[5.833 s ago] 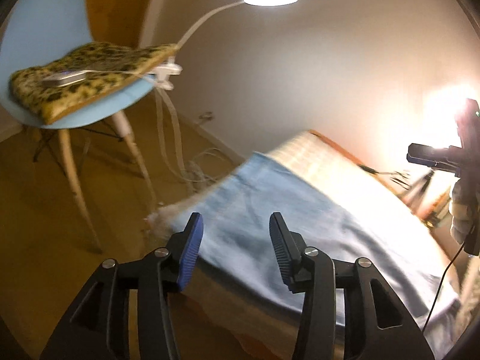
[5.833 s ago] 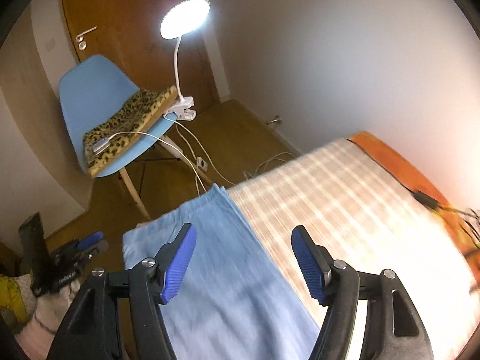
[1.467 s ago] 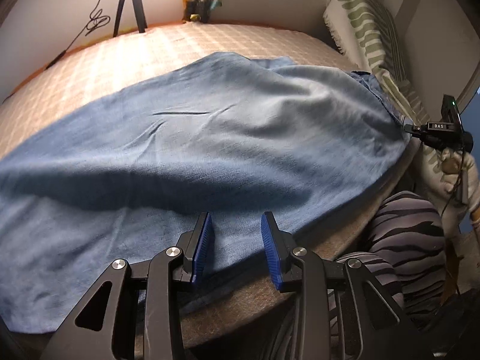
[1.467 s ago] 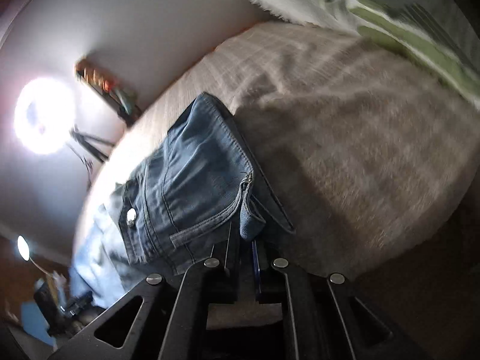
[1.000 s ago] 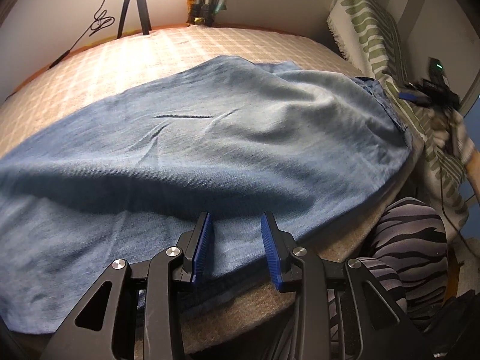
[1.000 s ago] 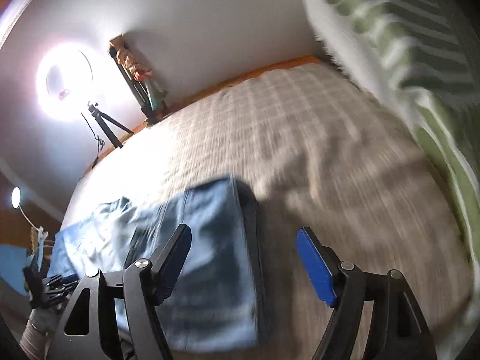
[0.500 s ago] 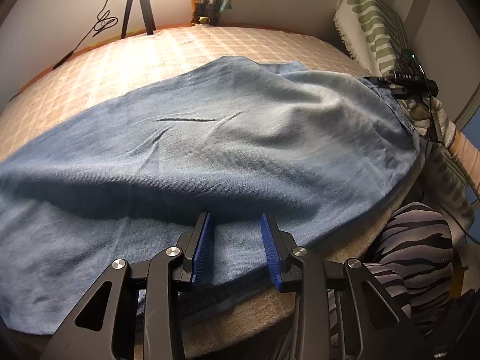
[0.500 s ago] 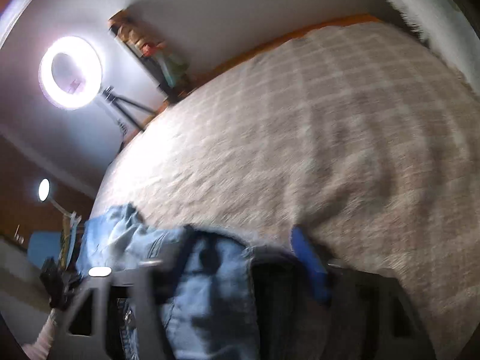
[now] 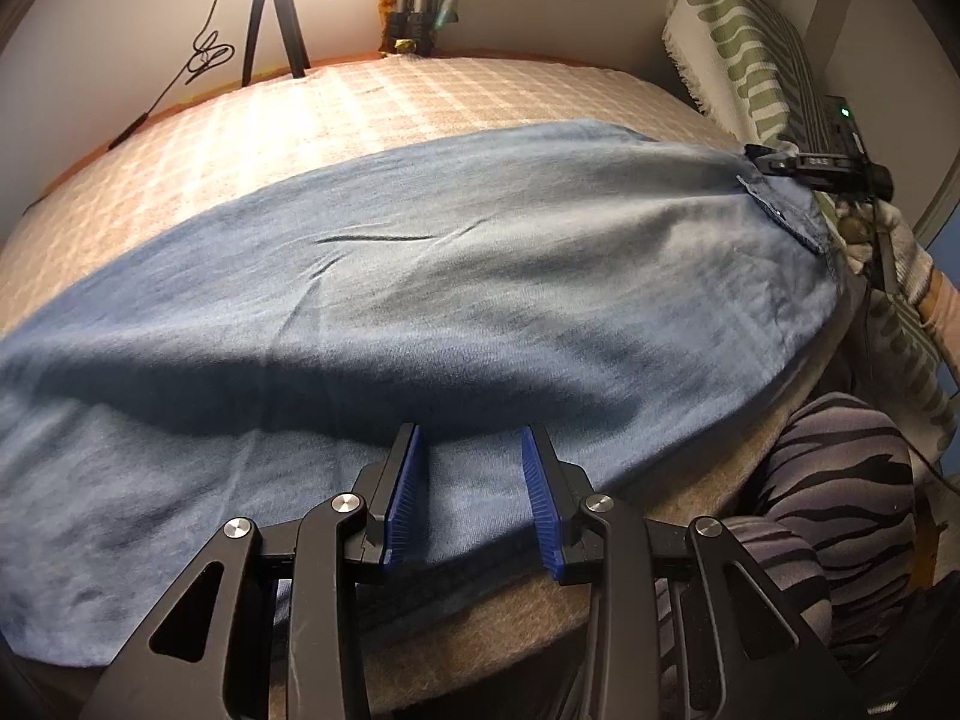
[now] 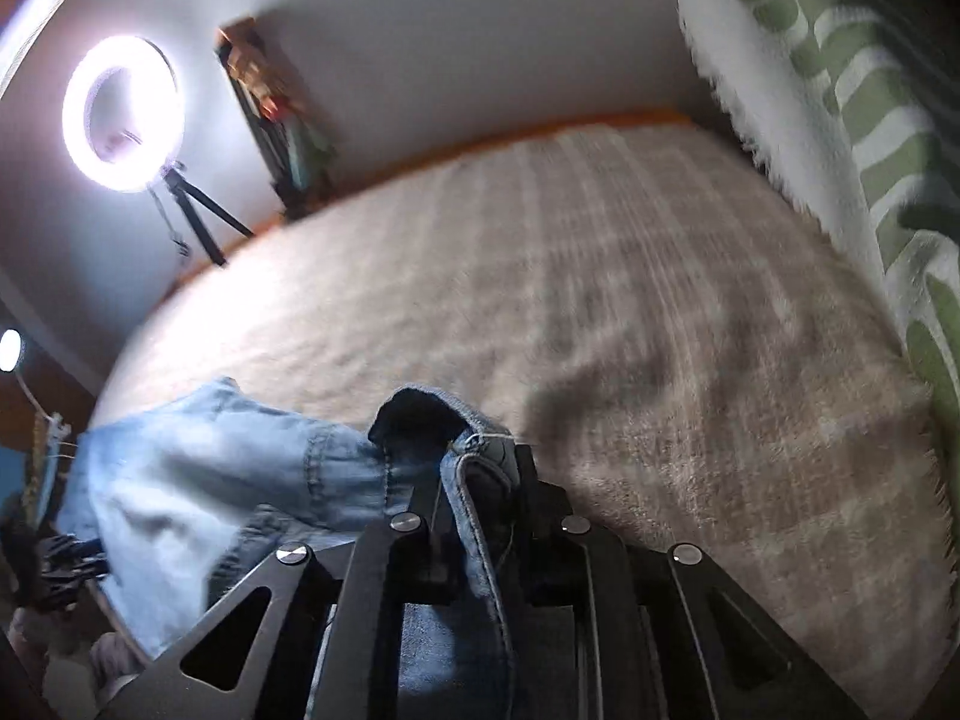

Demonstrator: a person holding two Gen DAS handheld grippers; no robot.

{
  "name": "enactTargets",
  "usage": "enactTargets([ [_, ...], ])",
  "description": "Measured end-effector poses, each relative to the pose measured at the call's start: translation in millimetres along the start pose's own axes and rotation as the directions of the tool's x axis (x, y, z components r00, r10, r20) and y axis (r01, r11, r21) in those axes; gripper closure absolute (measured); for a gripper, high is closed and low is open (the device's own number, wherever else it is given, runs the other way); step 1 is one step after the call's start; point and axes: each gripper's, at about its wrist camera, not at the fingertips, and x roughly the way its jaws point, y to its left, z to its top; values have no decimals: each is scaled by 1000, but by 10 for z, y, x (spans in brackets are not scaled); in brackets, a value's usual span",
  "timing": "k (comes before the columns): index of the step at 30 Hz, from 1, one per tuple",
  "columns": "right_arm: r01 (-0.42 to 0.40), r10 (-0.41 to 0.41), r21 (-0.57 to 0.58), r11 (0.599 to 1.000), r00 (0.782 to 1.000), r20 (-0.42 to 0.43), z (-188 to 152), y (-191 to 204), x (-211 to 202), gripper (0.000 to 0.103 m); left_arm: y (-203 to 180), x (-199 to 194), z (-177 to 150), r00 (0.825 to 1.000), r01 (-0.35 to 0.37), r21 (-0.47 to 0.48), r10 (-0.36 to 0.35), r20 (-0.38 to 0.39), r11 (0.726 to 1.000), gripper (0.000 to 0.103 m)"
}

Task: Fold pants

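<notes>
Both grippers tilt downward over the bed (image 9: 420, 102). Right gripper (image 10: 480, 480) has just been closing and now pinches the waistband of the pants (image 9: 450, 276). Left gripper (image 9: 474, 480) hovers part-open, its pads astride the denim's near edge. Pants lie lengthwise across the bedspread, waistband toward the striped pillow (image 9: 738, 48).

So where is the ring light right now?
The ring light shows only in the right wrist view, upper left, glowing on its tripod against the wall beyond the bed's far edge, beside a leaning stack of colourful items.
</notes>
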Motion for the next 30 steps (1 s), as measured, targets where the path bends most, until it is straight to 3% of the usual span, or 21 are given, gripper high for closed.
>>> enactTargets([
  [1,19,-19,3,1000,1000,-5,16,-12,-8,68,-2,-18,-20,1000,-3,4,3,-3,1000,71],
  [4,49,-49,6,999,999,17,32,21,-189,63,30,-93,-99,1000,-7,-12,7,-6,1000,71],
  [7,46,-45,-19,999,998,50,-89,42,-521,41,109,-206,-172,1000,-27,-57,27,0,998,71],
  [8,48,-46,-27,998,997,64,-164,44,-643,39,129,-246,-193,999,-37,-65,37,8,997,71],
  [11,17,-14,-45,999,997,72,-461,111,-889,39,210,-398,-274,997,-63,-95,66,33,993,71],
  [17,-64,67,-175,983,998,13,-816,530,-976,40,276,-540,-299,994,-92,-93,97,53,991,70],
  [22,-123,119,-277,953,992,-32,-902,888,-931,40,96,-485,-391,986,-166,71,166,10,984,68],
  [28,-102,79,-314,944,993,-86,-984,1036,-706,44,228,-339,-382,964,-262,142,267,-17,955,68],
  [30,-82,53,-311,947,994,-99,-1000,995,-634,47,189,-293,-384,962,-266,203,274,-16,943,75],
])
